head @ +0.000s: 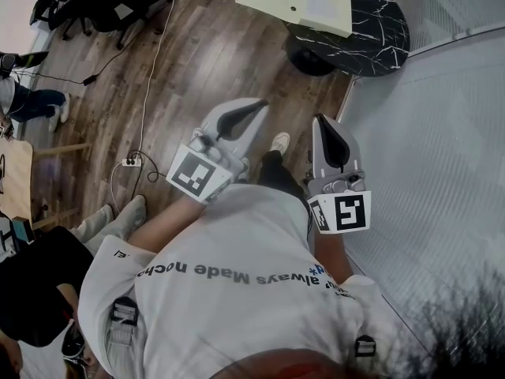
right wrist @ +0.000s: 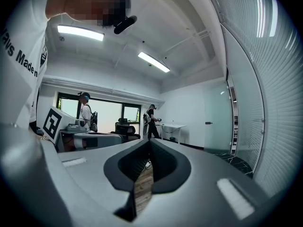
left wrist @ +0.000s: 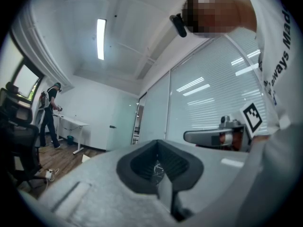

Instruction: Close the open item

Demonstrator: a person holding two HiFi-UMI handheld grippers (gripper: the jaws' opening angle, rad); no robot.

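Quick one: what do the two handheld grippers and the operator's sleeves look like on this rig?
The left gripper and right gripper are light grey shells that taper to a point, with black teardrop-shaped pads. Each has a white cube at its rear, printed with black square markers. No cables show on them. The person wears a white short-sleeved T-shirt with dark lettering.

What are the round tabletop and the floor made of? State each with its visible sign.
Tabletop: looks like polished black marble or a marble-look laminate; white veins, faint sheen. Floor: wood or wood-look planks, brown, matte; grain and plank seams show.
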